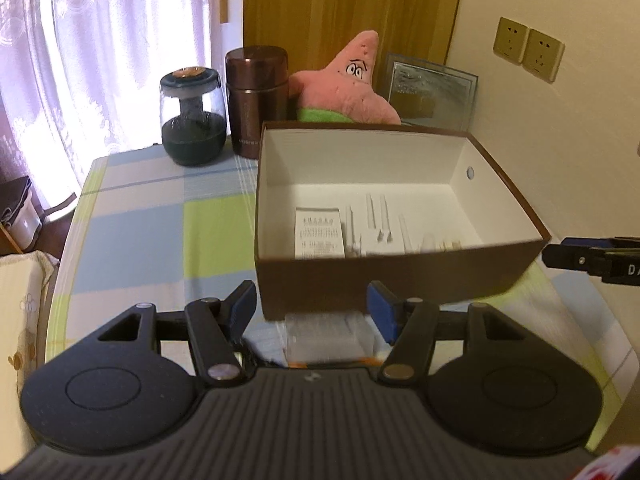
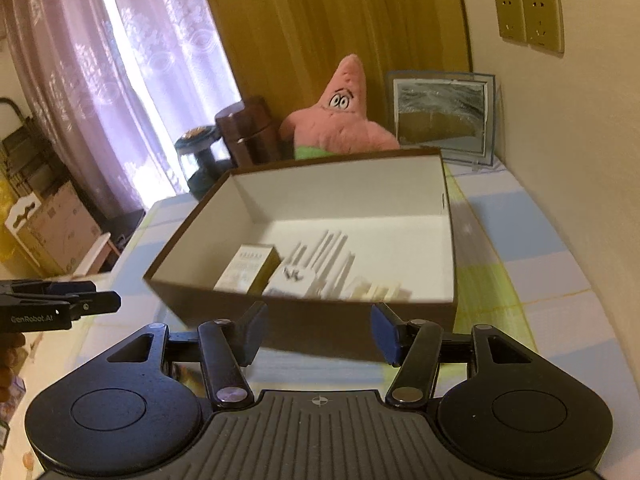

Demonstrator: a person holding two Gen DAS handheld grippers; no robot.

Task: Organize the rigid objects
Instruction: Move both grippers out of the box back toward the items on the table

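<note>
A brown cardboard box (image 1: 400,280) with a white inside stands open on the checked tablecloth. In it lie a small printed carton (image 1: 319,232), white stick-like pieces (image 1: 378,216) and some pale bits (image 1: 440,245). My left gripper (image 1: 312,310) hovers just in front of the box's near wall, open; a blurred clear pack (image 1: 328,340) shows below the gap, apart from the pads. The right gripper (image 1: 592,260) pokes in at the right edge. In the right wrist view the box (image 2: 344,196) holds the carton (image 2: 250,268), and my right gripper (image 2: 319,332) is open and empty before it. The left gripper (image 2: 60,304) shows at the far left.
Behind the box stand a glass jar (image 1: 192,116), a brown flask (image 1: 256,100), a pink star plush (image 1: 352,84) and a framed picture (image 1: 432,92). The wall with sockets (image 1: 528,48) is close on the right. Cardboard boxes (image 2: 52,232) sit on the floor left of the table.
</note>
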